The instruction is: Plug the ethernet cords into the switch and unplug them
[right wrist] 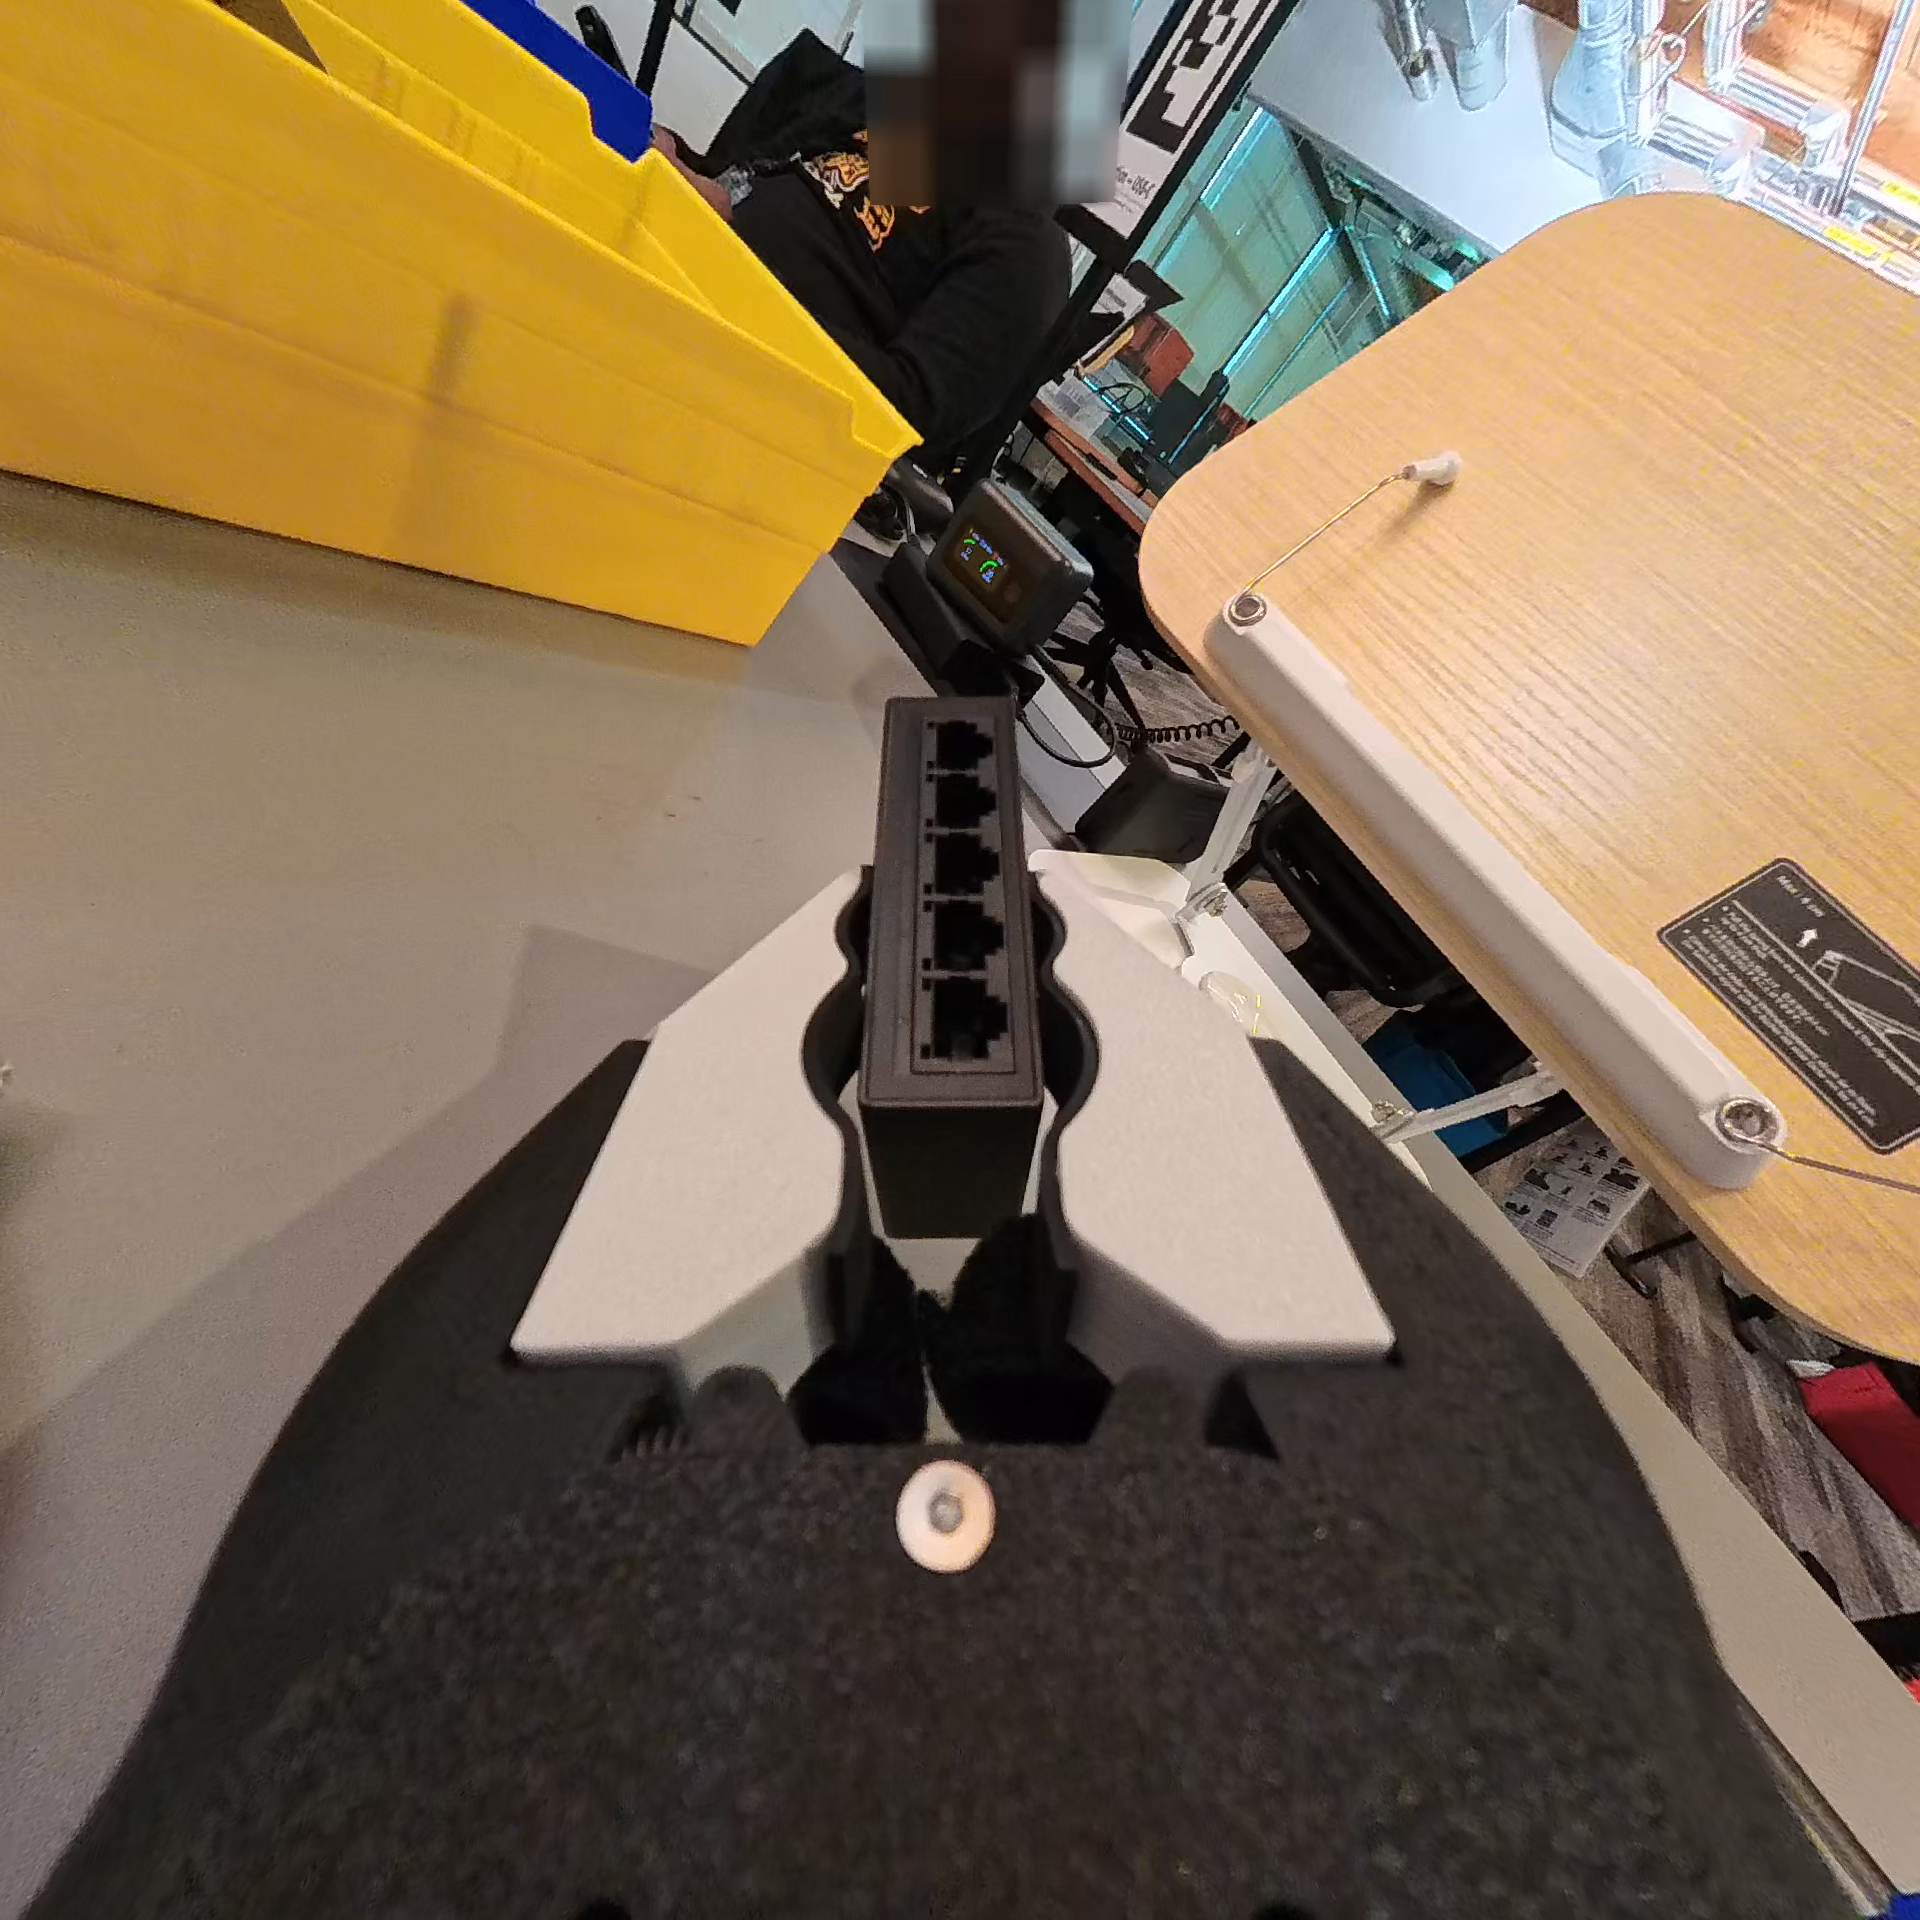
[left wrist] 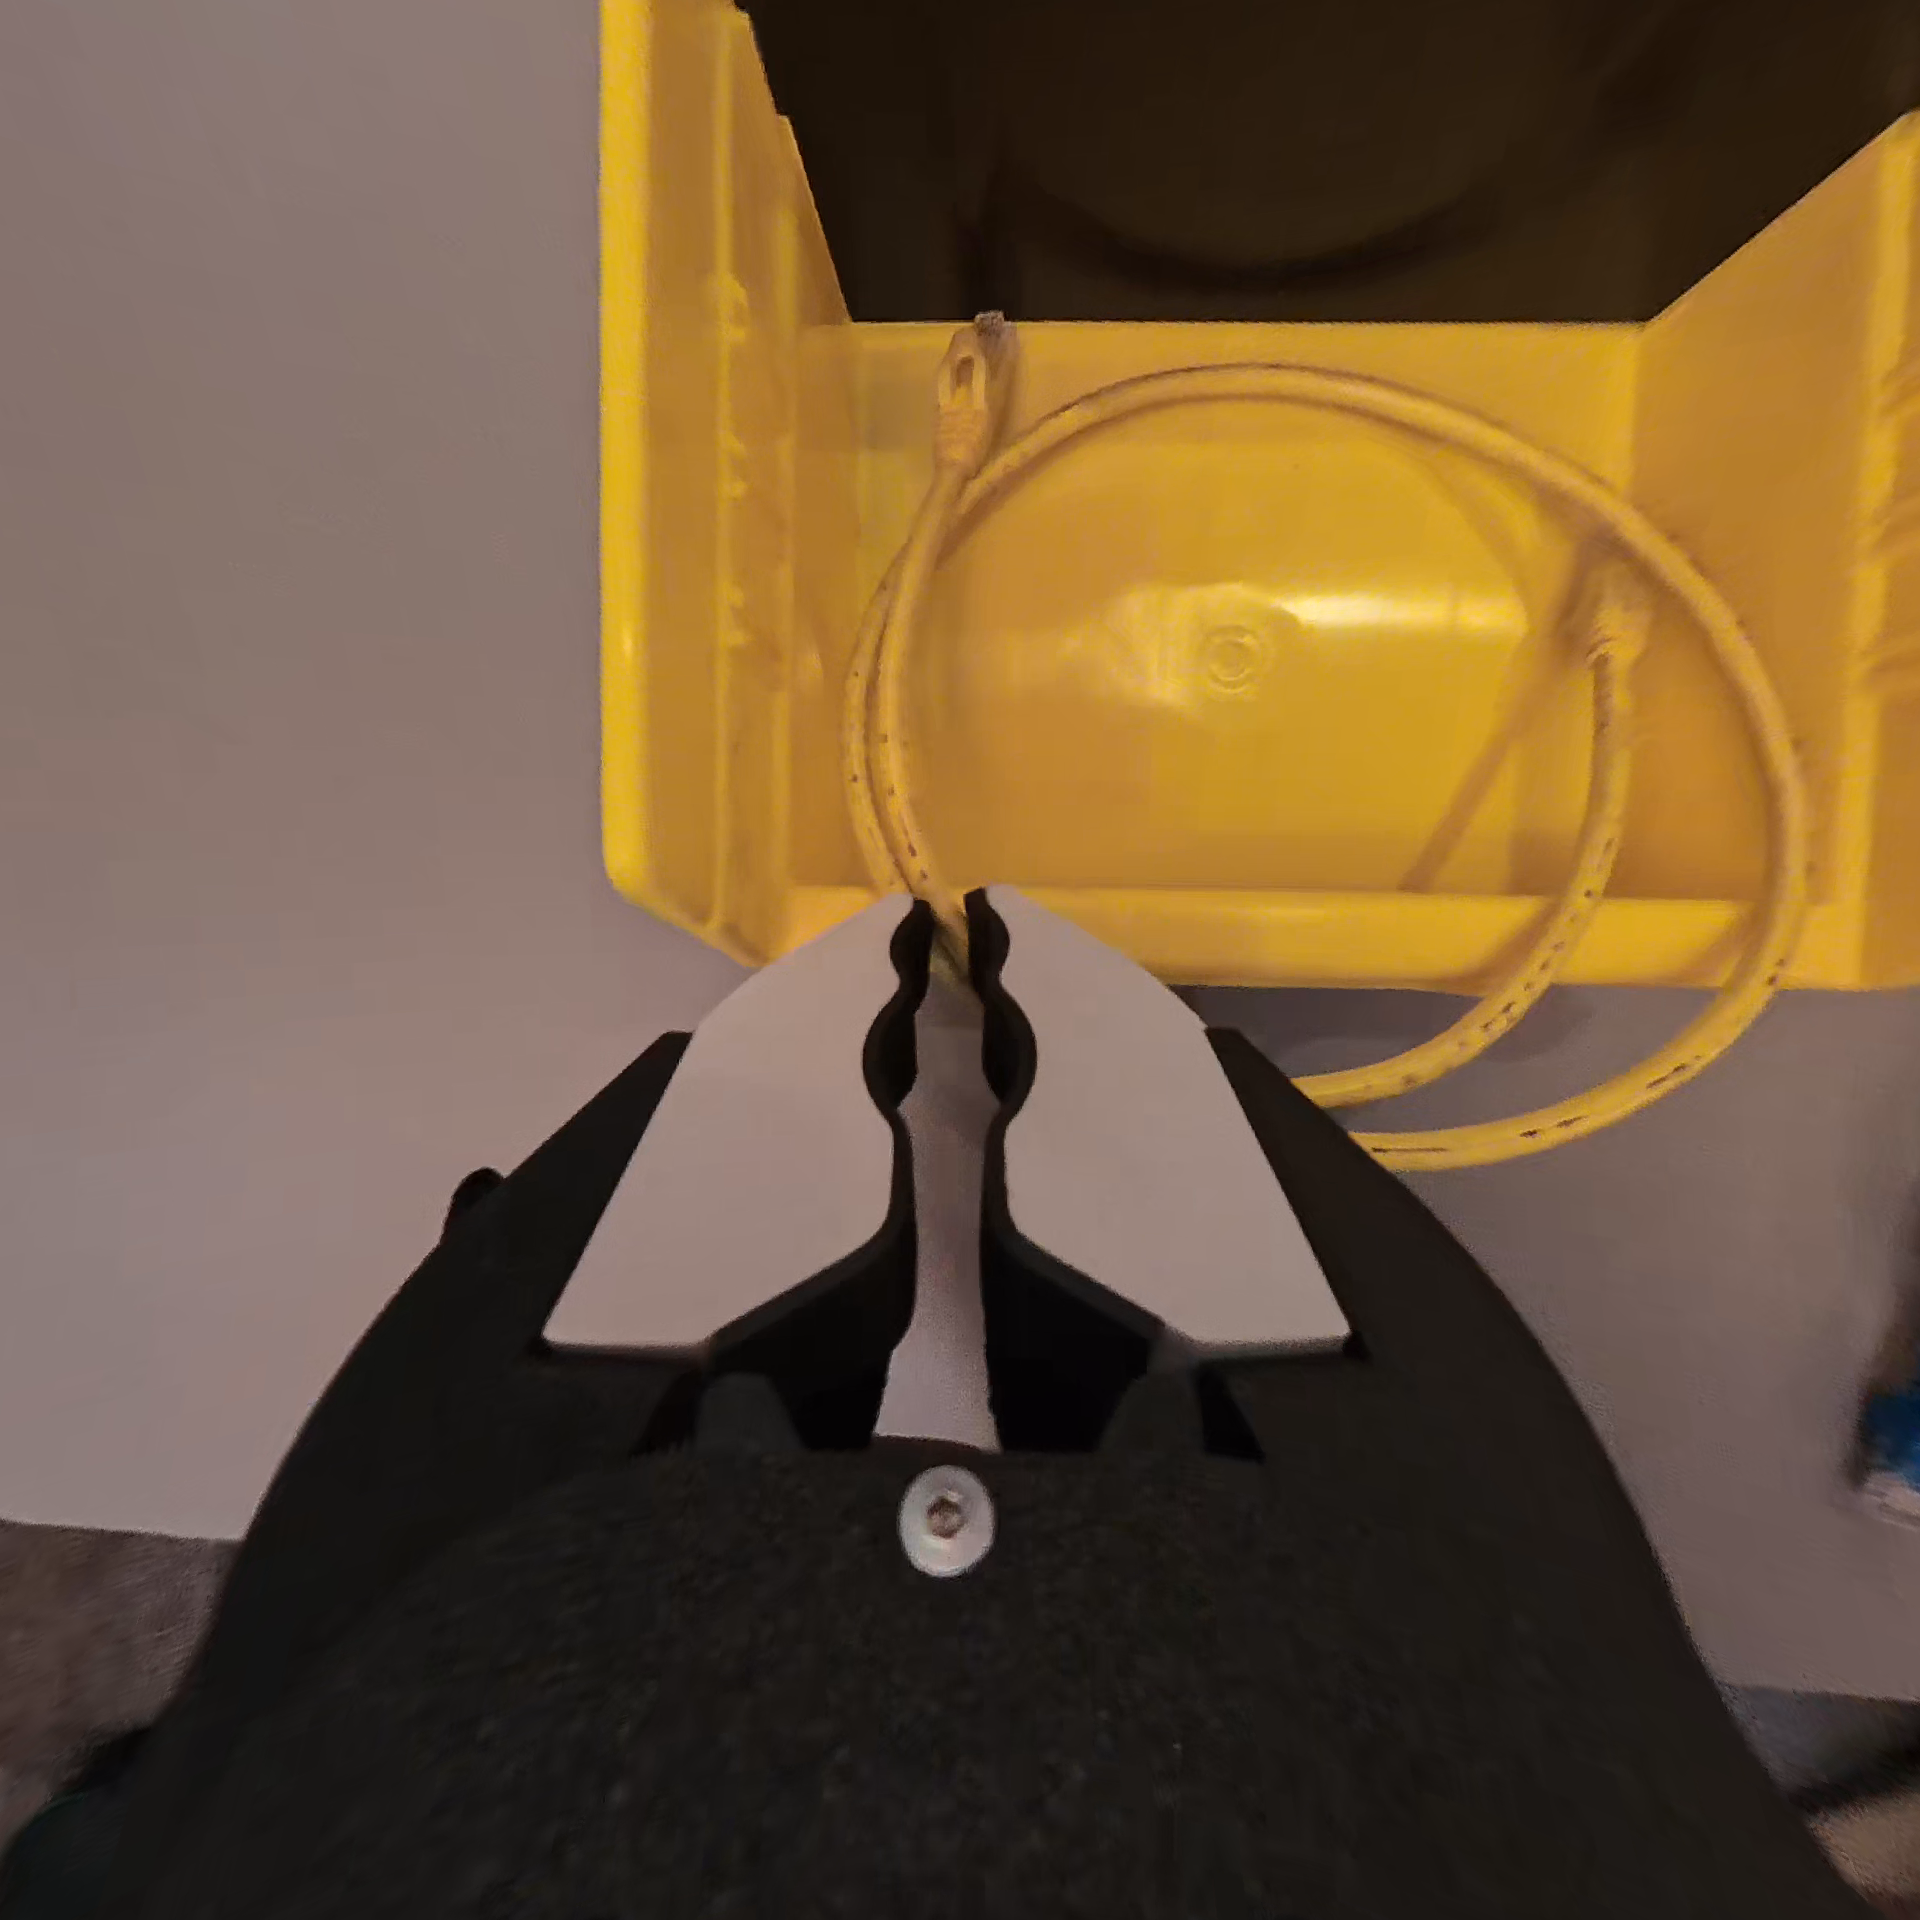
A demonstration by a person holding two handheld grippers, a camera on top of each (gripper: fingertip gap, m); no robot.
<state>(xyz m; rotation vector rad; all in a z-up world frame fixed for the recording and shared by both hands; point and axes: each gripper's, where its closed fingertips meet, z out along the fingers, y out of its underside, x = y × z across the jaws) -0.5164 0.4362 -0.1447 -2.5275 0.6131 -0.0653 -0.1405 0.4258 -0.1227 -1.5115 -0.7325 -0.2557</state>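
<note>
In the left wrist view a yellow ethernet cord [left wrist: 1039, 457] lies coiled in a yellow bin [left wrist: 707, 520], with a loop hanging over the bin's front lip. One plug [left wrist: 966, 384] points up at the bin's back wall, the other plug [left wrist: 1605, 623] lies at the right. My left gripper [left wrist: 948, 914] is shut on the cord at the bin's front lip. In the right wrist view my right gripper [right wrist: 951, 914] is shut on a black switch [right wrist: 951, 894], held on end above the grey table [right wrist: 312, 831]. Its row of several ports faces the camera, all empty.
Stacked yellow bins [right wrist: 364, 343] stand at the table's back left, a blue bin [right wrist: 561, 73] behind them. A wooden side table [right wrist: 1558, 623] is tilted at the right. A person in dark clothes [right wrist: 935, 270] sits beyond. A small black device with a lit screen [right wrist: 1003, 571] is past the table edge.
</note>
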